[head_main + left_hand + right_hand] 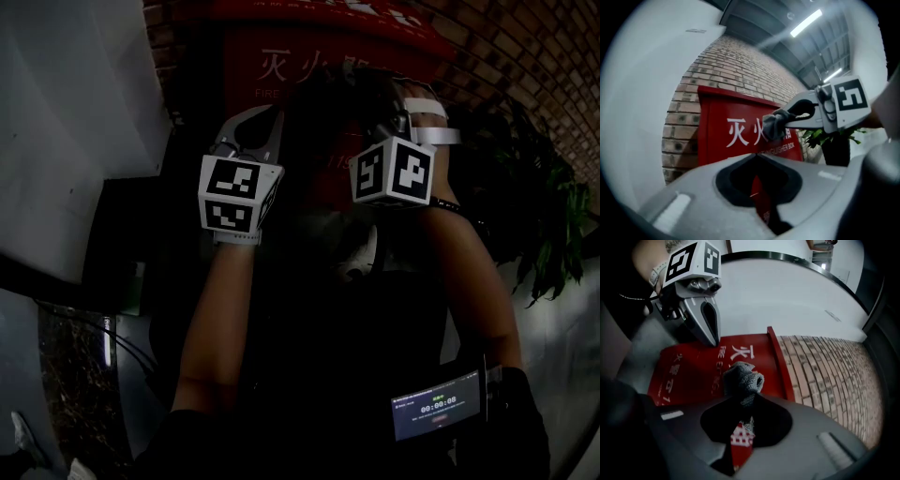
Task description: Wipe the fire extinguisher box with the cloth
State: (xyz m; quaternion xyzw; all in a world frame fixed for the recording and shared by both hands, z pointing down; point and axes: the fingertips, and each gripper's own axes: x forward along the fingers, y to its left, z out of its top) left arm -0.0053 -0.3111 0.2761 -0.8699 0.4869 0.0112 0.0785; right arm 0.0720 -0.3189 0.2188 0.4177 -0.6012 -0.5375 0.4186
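Clamping the cloth (743, 379), the right gripper (742, 414) hangs near the box (686, 373) front; press flat, stroke evenly. Left gripper (758, 180), jaws together and empty, should keep clear.

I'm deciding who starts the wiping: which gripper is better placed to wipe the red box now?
Right. The right gripper is shut on the grey cloth, held up close before the fire extinguisher box front. The left gripper is beside it, jaws together, empty.
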